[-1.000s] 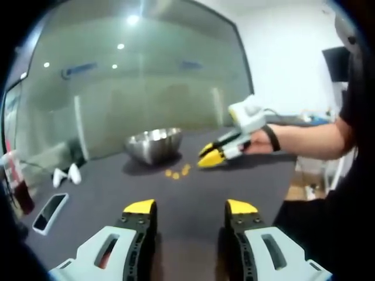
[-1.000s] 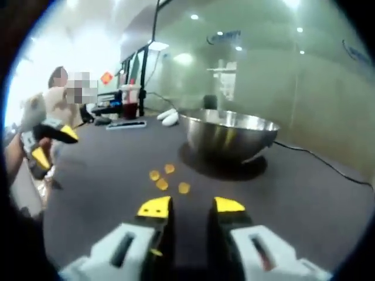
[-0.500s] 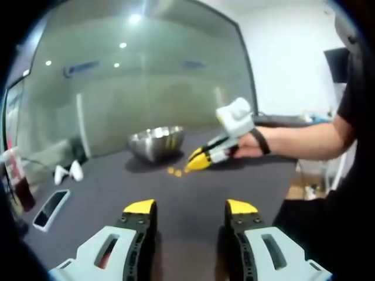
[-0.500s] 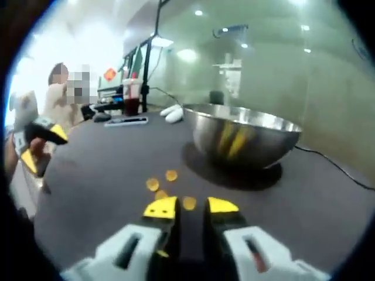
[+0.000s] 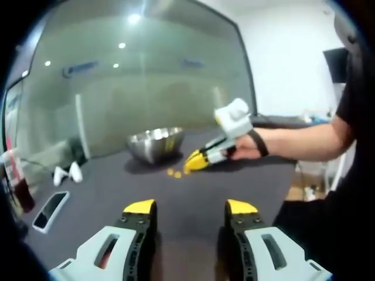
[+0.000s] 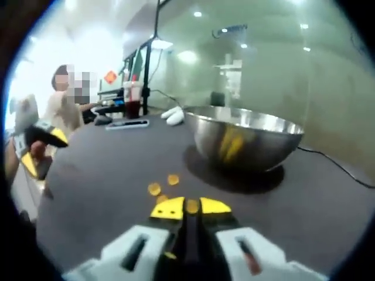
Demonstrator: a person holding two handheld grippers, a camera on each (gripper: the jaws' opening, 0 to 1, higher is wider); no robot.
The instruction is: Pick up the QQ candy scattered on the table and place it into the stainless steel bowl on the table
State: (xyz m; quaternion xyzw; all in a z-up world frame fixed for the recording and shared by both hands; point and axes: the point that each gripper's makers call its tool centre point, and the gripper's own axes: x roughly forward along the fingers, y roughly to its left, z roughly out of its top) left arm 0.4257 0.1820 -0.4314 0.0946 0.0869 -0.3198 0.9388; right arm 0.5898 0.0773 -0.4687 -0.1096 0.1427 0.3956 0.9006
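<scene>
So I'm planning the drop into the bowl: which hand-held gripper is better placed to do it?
The right hand-held gripper: its jaws have nearly shut on a yellow candy, close to the stainless steel bowl. The left hand-held gripper is open, farther back.

Shiny metal bowl (mirror-bright) on matt dark table

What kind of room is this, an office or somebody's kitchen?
Probably an office or meeting room. A frosted glass partition runs behind the dark table, ceiling spotlights reflect in it, and a phone and a drink cup sit on the table, near the steel bowl.
</scene>
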